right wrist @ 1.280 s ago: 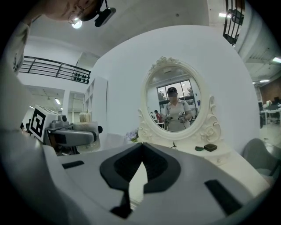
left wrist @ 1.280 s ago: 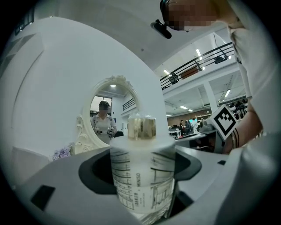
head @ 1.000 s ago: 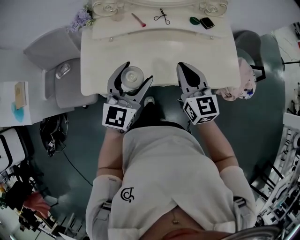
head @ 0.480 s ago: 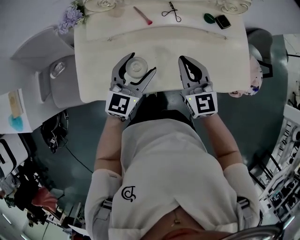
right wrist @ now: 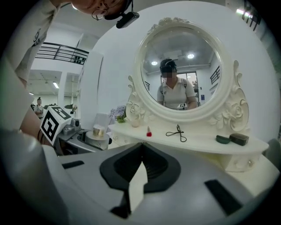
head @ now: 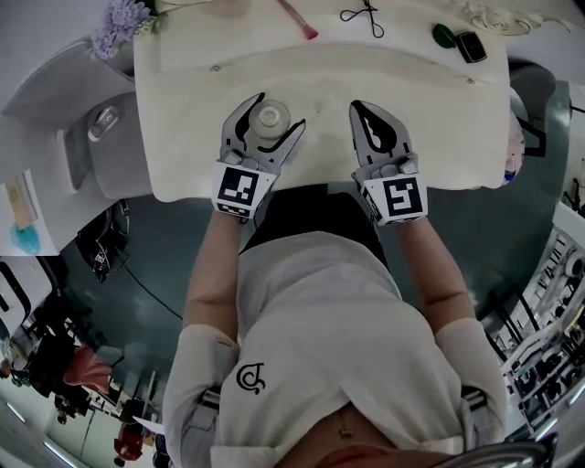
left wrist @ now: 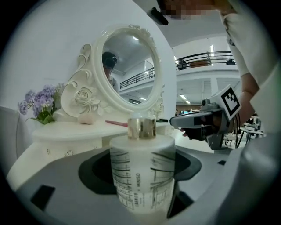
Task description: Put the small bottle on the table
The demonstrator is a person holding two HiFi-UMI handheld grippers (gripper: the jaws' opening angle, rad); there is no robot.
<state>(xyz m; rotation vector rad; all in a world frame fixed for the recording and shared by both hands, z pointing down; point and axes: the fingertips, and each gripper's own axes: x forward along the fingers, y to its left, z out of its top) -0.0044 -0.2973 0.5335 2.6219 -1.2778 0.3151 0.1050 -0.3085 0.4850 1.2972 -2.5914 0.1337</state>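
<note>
The small bottle [head: 271,116] is frosted white with a gold neck and black line print. It stands upright between the jaws of my left gripper [head: 277,117], which is shut on it over the front part of the cream dressing table [head: 439,110]. In the left gripper view the small bottle [left wrist: 142,176] fills the space between the jaws, and its base is hidden. I cannot tell whether it touches the tabletop. My right gripper [head: 361,110] hovers beside it to the right, shut with nothing in it; its jaws meet at the tips [right wrist: 141,145].
The table's raised back shelf holds a pink brush [head: 297,20], a black eyelash curler [head: 366,14], a dark green item [head: 443,35] and a black compact [head: 471,46]. Purple flowers [head: 114,23] stand at its left corner. An oval mirror [right wrist: 178,72] rises behind. A grey seat [head: 101,137] sits left.
Both grippers have moved forward from the table's front edge to over the tabletop. The left one has kept hold of the bottle, and the right has stayed shut.
</note>
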